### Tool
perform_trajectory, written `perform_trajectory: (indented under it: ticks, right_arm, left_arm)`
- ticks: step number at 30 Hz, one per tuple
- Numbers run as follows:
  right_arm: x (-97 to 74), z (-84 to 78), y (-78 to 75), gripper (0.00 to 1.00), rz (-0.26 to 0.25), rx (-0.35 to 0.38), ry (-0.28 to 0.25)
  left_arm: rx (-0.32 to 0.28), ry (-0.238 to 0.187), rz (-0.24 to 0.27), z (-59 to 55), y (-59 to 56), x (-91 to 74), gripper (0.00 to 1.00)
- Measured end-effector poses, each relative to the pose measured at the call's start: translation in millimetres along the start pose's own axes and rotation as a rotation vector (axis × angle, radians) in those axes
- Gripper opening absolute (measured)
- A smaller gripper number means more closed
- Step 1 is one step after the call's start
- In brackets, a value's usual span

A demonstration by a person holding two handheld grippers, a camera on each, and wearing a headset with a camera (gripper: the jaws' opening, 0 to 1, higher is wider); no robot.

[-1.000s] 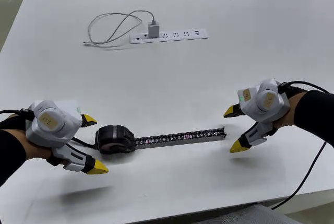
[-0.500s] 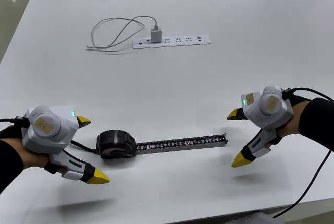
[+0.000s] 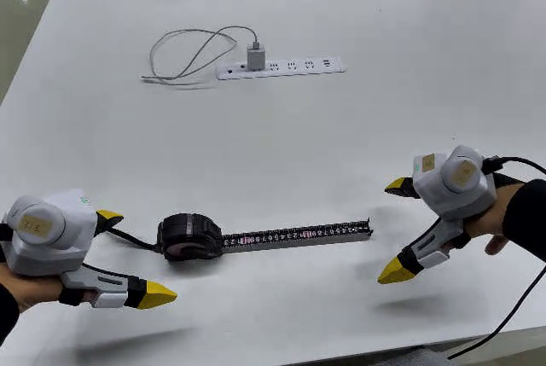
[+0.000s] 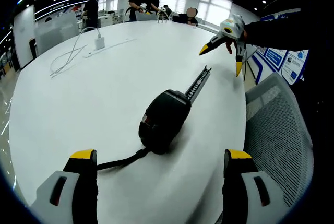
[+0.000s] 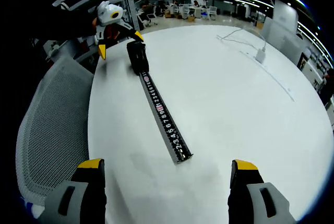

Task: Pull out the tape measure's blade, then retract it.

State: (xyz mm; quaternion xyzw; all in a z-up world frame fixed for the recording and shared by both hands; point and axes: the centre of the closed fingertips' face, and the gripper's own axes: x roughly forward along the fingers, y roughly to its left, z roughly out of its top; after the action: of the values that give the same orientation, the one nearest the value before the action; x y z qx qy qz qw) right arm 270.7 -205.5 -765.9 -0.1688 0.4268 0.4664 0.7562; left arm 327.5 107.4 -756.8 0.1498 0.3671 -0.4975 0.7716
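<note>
Left hand low at the near left of the bench (image 3: 341, 136). It holds the left gripper (image 3: 134, 255) roughly level, with the jaws pointing right toward the tape measure (image 3: 188, 235).
- Left gripper jaws spread wide, yellow tips well apart, holding nothing and touching nothing.
- In the left gripper view the black case sits ahead between the two jaw tips, clear of both.
- The thin black strap (image 3: 132, 238) from the case runs back toward this gripper.

Right hand at the right side, in a dark sleeve. The right gripper (image 3: 395, 229) is tilted, jaws pointing left and down toward the free end of the blade (image 3: 299, 234).
- Right gripper jaws also wide and empty. One tip is raised and the other is low, near the bench surface.
- The blade end lies just beside this gripper, not touching. In the right gripper view it stops short of the gap between the jaws.

Tape measure: case lies on its side on the near part of the bench, between the two grippers. The blade is drawn out flat along the bench to the right, numbers facing up.

Far side: a white power strip (image 3: 299, 65) with a charger (image 3: 255, 58) plugged in, and a looped cable (image 3: 188, 46) to its left.
</note>
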Motion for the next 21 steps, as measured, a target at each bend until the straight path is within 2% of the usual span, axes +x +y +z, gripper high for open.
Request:
perform_trajectory:
  ticks: [2,4,8,11,15,17,21]
  right_arm:
    - [-3.1,3.6,-1.1,0.99,-0.026,0.009,-0.041]
    - [-5.8,2.0,0.2,0.99,-0.048,0.032,-0.056]
    - [-9.2,0.7,0.5,0.99,-0.085,0.034,-0.089]
    - [-10.3,0.6,3.5,0.99,-0.117,0.043,-0.117]
    - [-11.6,-3.3,6.6,0.99,-0.147,0.047,-0.127]
    - [-13.4,-4.4,4.1,0.99,-0.172,0.062,-0.153]
    - [-16.6,-11.2,1.2,0.99,-0.216,0.067,-0.162]
  left_arm:
    - [-0.001,-0.023,0.027,2.6,2.7,-3.9,0.99]
    - [-0.026,-0.045,0.018,4.3,0.8,-7.1,0.99]
    - [-0.023,-0.039,0.044,-1.0,4.9,-9.1,0.99]
    - [-0.024,-0.056,0.066,-1.7,7.2,-13.0,0.99]
    - [-0.02,-0.067,0.095,-3.4,10.1,-17.3,0.99]
    - [-0.028,-0.066,0.107,-4.5,11.5,-19.6,0.99]
    - [-0.03,-0.085,0.13,-3.6,10.3,-26.3,0.99]
